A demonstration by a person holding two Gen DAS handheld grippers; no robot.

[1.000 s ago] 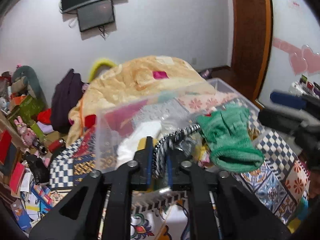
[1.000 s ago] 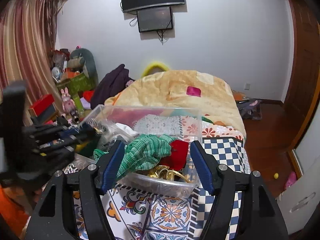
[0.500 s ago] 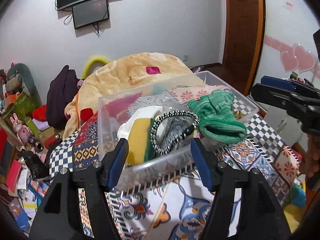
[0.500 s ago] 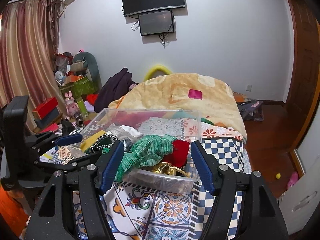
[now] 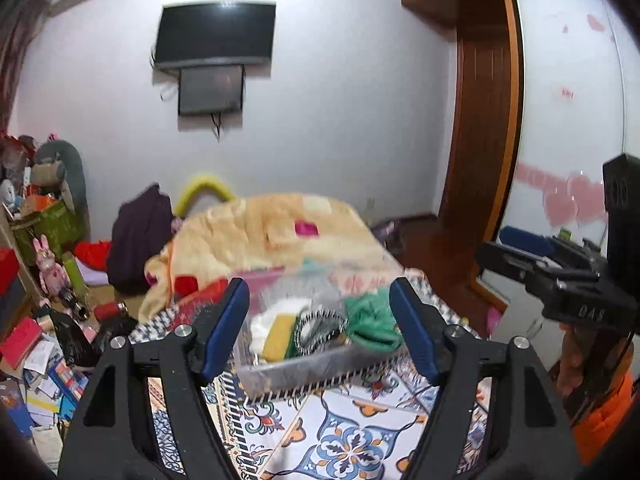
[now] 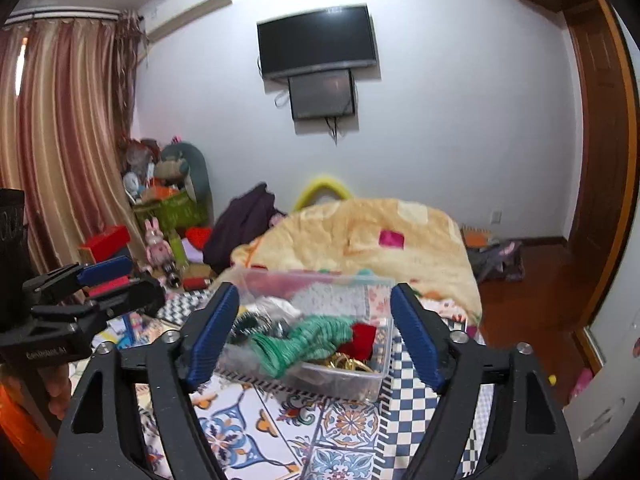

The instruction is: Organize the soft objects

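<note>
A clear plastic bin (image 5: 288, 376) (image 6: 376, 380) sits on the patterned bed cover. In it lie a green knit piece (image 5: 370, 322) (image 6: 304, 342), a black-and-white striped band (image 5: 318, 326), a yellow cloth (image 5: 280, 336), a white cloth (image 5: 270, 316) and a red cloth (image 6: 362, 338). My left gripper (image 5: 320, 336) is open and empty, held back from the bin's near side. My right gripper (image 6: 314, 338) is open and empty, also back from the bin. Each gripper shows in the other's view, the right one (image 5: 560, 276) and the left one (image 6: 88, 292).
A beige quilt (image 5: 272, 236) is heaped on the bed behind the bin. Toys, boxes and papers clutter the floor at left (image 5: 40, 320). A wooden door (image 6: 600, 160) stands at right. A TV (image 6: 316, 42) hangs on the far wall.
My left gripper let go of the striped band, opened and pulled back and up from the bin. The right gripper also drew back a little, still open.
</note>
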